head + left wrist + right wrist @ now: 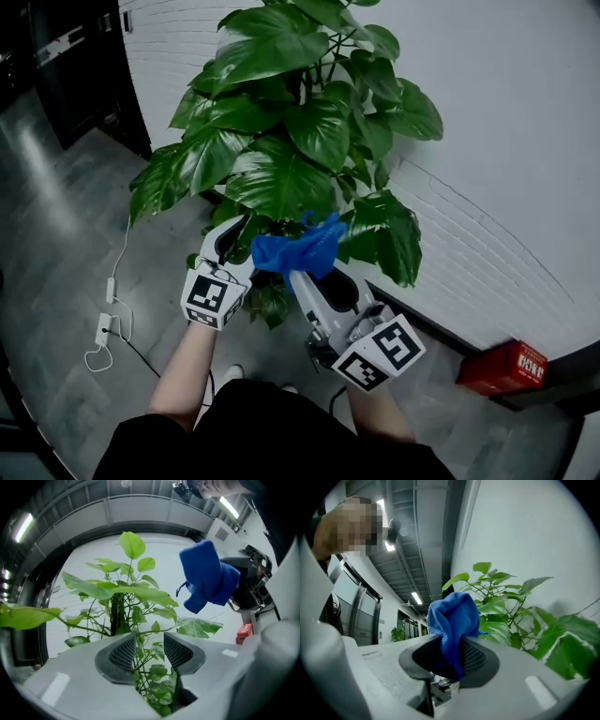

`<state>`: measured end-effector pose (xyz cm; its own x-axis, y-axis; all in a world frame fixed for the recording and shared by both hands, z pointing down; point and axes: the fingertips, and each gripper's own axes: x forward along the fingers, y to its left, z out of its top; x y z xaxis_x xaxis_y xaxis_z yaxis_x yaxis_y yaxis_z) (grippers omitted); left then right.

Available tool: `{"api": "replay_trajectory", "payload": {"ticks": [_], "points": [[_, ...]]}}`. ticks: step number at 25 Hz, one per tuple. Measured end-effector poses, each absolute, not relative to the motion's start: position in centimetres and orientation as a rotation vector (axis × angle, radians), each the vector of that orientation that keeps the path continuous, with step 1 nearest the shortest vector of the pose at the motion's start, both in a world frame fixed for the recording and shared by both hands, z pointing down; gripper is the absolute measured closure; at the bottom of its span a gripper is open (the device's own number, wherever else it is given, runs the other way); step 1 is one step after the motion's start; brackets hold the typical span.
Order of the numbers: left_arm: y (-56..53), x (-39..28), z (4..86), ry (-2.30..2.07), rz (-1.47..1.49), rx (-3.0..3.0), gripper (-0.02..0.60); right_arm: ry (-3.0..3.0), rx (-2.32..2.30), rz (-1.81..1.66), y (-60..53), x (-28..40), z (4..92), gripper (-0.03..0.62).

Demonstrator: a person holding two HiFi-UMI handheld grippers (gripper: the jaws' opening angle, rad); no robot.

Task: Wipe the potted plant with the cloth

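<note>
The plant [291,122] stands at the edge of the floor [56,216], against the white wall [506,141]; its leaves hide the pot. The right gripper [452,656] is clenched on the blue cloth [452,620], which bunches up out of its jaws at the plant's lower leaves. The left gripper [144,648] is just beside it, jaws apart and gripping nothing. Stems and small leaves show in the gap, but I cannot tell whether they lie between the pads or beyond them. A red box [503,367] lies by the wall, and a cable [111,300] trails on the floor at left.
</note>
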<state>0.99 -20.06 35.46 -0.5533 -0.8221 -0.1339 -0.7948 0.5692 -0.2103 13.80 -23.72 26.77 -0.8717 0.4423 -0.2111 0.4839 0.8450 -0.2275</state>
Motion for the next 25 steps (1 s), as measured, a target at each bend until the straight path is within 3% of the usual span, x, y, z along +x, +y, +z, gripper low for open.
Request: {"api": "replay_trajectory", "payload": {"ticks": [6,13,25], "points": [[-9.5,0.9,36.7,2.741,-0.293,-1.091,0.391,2.739,1.064,-0.47,-16.2,13.1,26.9,0.485],[1.2,-2.3,39.1,2.853,-0.225,-0.937,0.396,2.642,1.208,-0.416,-9.0,11.6,25.8,0.485],[0.3,-11.7,39.5,2.397,0.124,-1.815,0.396,2.726,0.547,-0.244,0.3,1.5,20.1,0.485]]}}
